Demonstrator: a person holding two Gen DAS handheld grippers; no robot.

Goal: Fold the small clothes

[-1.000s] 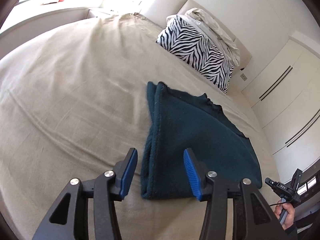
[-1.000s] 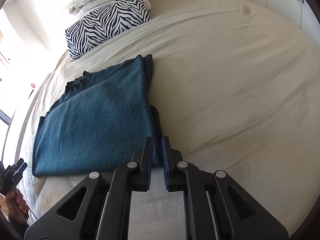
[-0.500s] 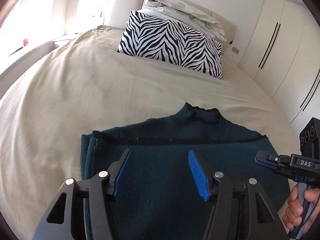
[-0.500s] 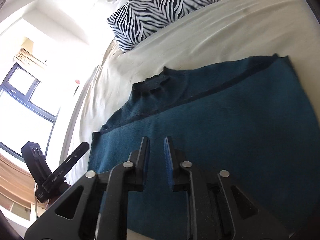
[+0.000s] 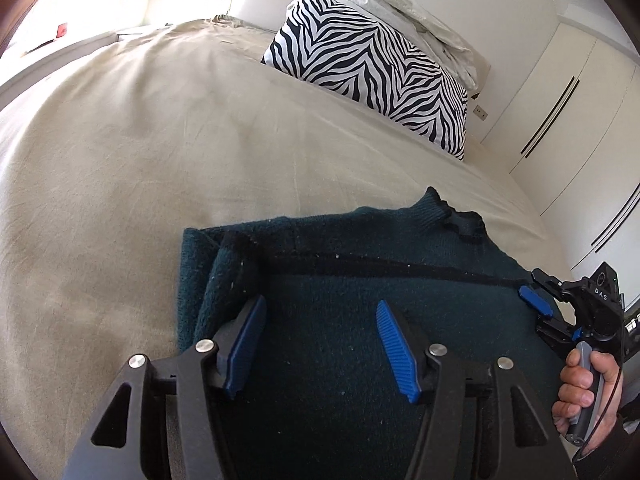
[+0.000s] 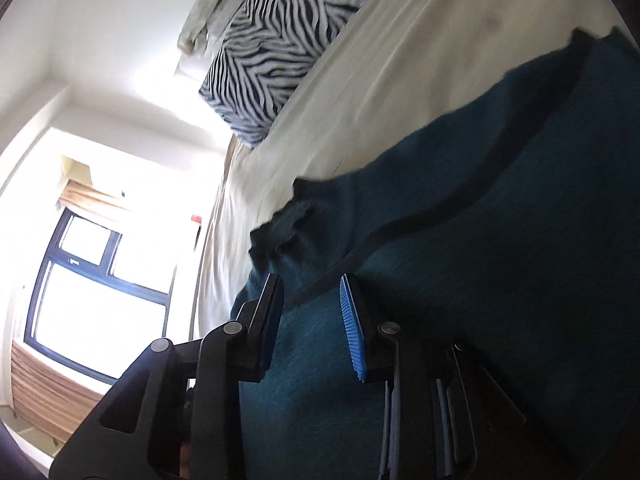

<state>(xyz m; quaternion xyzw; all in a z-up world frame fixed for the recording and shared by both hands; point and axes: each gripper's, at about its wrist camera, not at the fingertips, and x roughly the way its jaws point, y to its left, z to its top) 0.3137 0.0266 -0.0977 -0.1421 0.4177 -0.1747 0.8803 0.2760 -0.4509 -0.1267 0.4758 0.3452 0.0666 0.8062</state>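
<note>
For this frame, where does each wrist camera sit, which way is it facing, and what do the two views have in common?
Left wrist: on the left gripper, looking along its open fingers over the teal sweater toward the zebra pillow; the right gripper and right hand show.
Right wrist: on the right gripper, tilted sharply, facing the sweater's collar and the window; only its open fingers show.
Shared: sweater, pillow, beige bed sheet.

From my left wrist view, the sweater (image 5: 380, 300) lies on the bed (image 5: 140, 160) at lower centre; the pillow (image 5: 380, 60) sits behind it, upper centre, bedding (image 5: 400, 4) on top. Wardrobe doors (image 5: 560, 112) stand at right. My right wrist view puts the window (image 6: 100, 292) at left.
</note>
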